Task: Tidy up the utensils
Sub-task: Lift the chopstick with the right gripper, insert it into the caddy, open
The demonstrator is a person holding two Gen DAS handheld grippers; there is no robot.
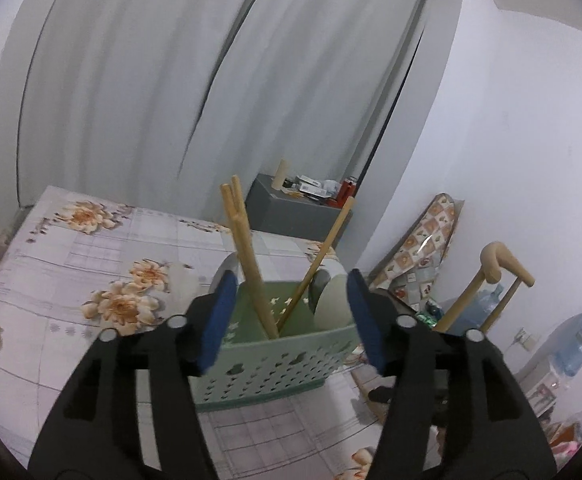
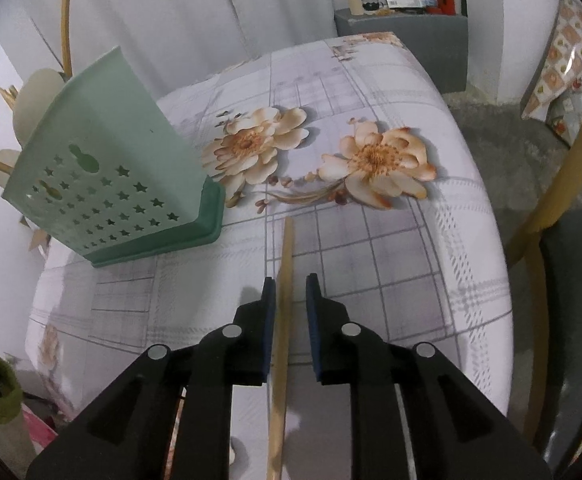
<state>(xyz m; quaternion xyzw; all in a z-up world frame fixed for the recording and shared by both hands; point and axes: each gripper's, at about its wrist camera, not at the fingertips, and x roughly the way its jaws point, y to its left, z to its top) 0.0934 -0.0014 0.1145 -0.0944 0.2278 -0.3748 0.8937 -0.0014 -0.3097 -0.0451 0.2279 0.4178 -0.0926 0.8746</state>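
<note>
A green perforated utensil holder (image 1: 275,356) stands on the flowered tablecloth (image 1: 91,264). It holds wooden chopsticks (image 1: 247,256) and pale spoons (image 1: 331,300). My left gripper (image 1: 291,320) is open, its blue pads on either side of the holder, apparently without touching it. In the right wrist view the holder (image 2: 123,176) stands at the left. My right gripper (image 2: 291,312) is open around a single wooden chopstick (image 2: 285,280) that lies on the cloth between the pads, close to the left pad.
A grey cabinet (image 1: 299,208) with small items stands behind the table by white curtains. A wooden chair (image 2: 563,184) is at the right edge of the table. Water bottles (image 1: 579,340) and a patterned board (image 1: 423,248) lean by the wall.
</note>
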